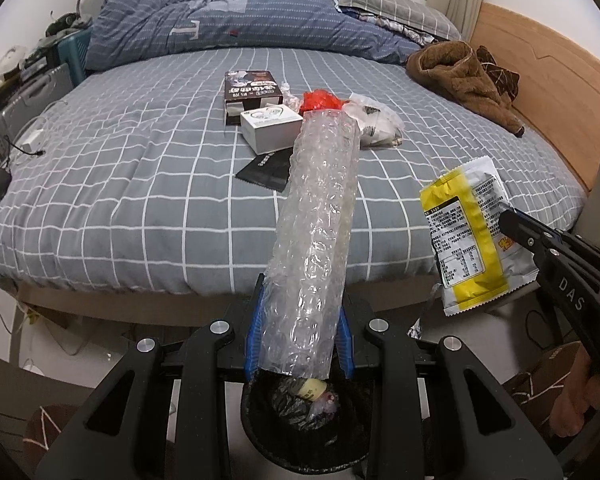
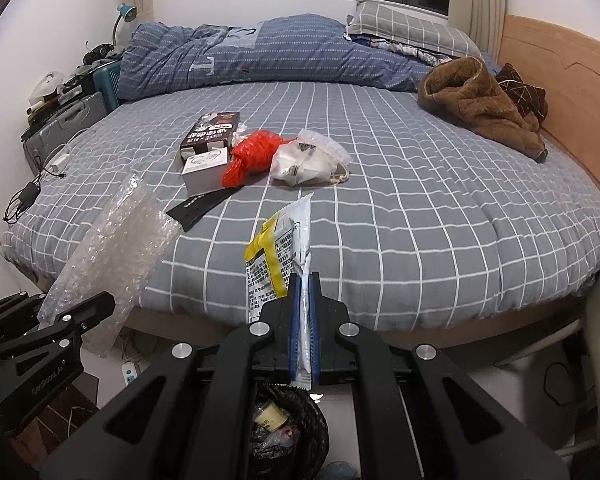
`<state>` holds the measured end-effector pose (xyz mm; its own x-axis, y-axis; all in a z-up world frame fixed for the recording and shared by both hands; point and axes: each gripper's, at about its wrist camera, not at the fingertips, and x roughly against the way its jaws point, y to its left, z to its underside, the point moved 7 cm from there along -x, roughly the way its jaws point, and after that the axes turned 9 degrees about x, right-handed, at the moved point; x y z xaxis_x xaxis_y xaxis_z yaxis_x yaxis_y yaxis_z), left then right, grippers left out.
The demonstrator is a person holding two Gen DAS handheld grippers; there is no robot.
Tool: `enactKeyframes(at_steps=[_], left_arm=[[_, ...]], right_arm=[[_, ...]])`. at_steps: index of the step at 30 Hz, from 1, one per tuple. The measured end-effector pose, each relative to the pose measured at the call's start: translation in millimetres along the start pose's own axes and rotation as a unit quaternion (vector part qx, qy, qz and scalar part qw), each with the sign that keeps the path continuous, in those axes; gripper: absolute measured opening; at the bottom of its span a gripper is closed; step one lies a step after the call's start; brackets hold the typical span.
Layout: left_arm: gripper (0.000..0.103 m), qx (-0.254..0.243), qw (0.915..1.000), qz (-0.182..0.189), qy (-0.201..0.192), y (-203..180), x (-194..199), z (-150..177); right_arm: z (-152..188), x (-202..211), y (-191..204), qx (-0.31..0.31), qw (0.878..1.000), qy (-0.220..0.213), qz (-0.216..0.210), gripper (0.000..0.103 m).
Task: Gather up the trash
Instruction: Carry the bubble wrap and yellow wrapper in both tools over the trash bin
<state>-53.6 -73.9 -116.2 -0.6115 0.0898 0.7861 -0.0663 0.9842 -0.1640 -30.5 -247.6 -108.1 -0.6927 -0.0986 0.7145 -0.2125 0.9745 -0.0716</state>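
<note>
My left gripper (image 1: pixel 302 300) is shut on a roll of clear bubble wrap (image 1: pixel 316 240), held over a black trash bin (image 1: pixel 256 420) lined with a black bag with trash inside. The roll also shows in the right wrist view (image 2: pixel 112 240). My right gripper (image 2: pixel 305 284) is shut on a yellow and silver snack wrapper (image 2: pixel 278 256), above the bin (image 2: pixel 316 412). The wrapper also shows in the left wrist view (image 1: pixel 466 236). On the bed lie a red plastic bag (image 2: pixel 256 154), a clear plastic bag (image 2: pixel 308 160), a white box (image 2: pixel 204 170), a dark printed box (image 2: pixel 212 132) and a black pouch (image 2: pixel 198 206).
The bed (image 2: pixel 420 220) has a grey checked sheet, a blue quilt (image 2: pixel 260 52) at the far side and a brown fleece garment (image 2: pixel 480 104) at the right by the wooden headboard (image 2: pixel 572 92). A suitcase (image 2: pixel 64 120) and cables (image 2: pixel 24 196) are at the left.
</note>
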Motion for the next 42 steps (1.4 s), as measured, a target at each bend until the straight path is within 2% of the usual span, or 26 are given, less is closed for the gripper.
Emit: enactKeyframes(at_steps=[15,30,42], left_arm=[[0.029,0.002,0.9997,-0.008,0.023,4.6,9.9,32.8],[0.029,0.003,0.9986,-0.032,0.042,15.4,19.0,63.3],[0.029,0.019,0.9966,-0.041,0.068,37.5,23.8,90.1]], right_arm=[[38.3,14.3,18.3,0.008,1.0,0.024,-0.009,0.004],[77.7,22.2,35.1,0.01,0.998,0.06,-0.017,0.004],[106.1,22.0,51.6,0.017,0.995,0.095,-0.024,0.004]])
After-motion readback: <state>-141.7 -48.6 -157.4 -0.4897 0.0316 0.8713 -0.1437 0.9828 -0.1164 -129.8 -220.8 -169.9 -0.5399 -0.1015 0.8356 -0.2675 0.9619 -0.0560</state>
